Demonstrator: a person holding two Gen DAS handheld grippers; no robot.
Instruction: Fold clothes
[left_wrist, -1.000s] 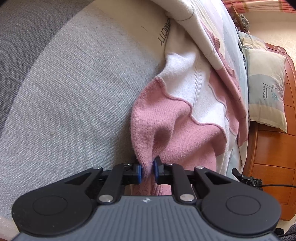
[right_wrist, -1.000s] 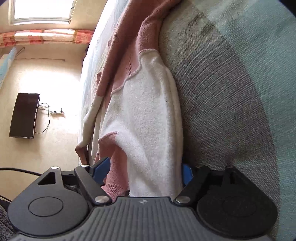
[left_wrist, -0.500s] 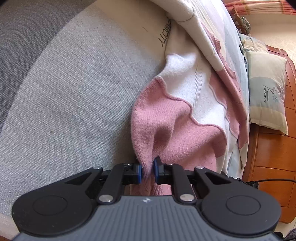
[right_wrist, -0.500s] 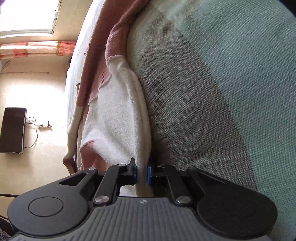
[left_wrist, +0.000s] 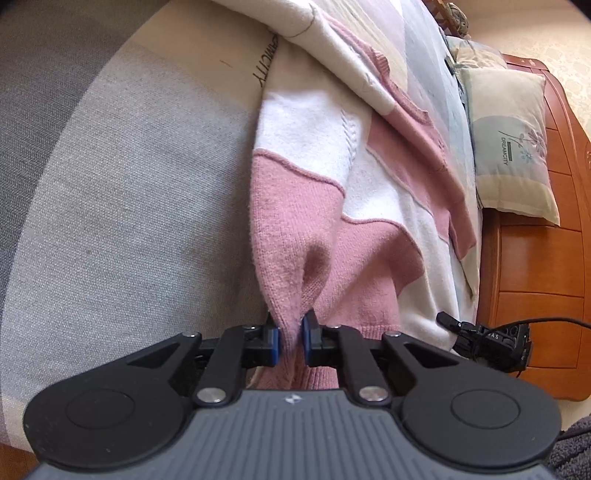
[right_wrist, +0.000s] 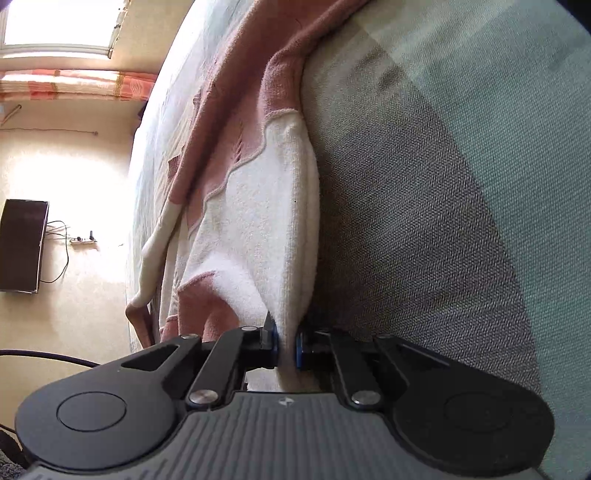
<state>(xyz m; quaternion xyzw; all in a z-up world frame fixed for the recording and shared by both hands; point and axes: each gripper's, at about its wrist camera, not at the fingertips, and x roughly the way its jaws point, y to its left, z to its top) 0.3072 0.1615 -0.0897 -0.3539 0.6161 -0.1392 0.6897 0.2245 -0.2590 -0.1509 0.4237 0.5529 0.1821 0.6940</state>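
- left claw (left_wrist: 290, 341) is clamped on the pink hem of the sweater (left_wrist: 295, 221).
- right claw (right_wrist: 286, 345) pinches its white edge.
- ahead of both, the sweater lies along the bed (left_wrist: 129, 203).
- judged: keep both grips level and the knit taut so the fold lands square.

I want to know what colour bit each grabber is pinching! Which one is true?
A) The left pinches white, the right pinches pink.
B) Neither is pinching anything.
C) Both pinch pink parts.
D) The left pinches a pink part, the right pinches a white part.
D: the left gripper has its fingers closed on a pink fold of the sweater, while the right gripper clamps a white fold of it.
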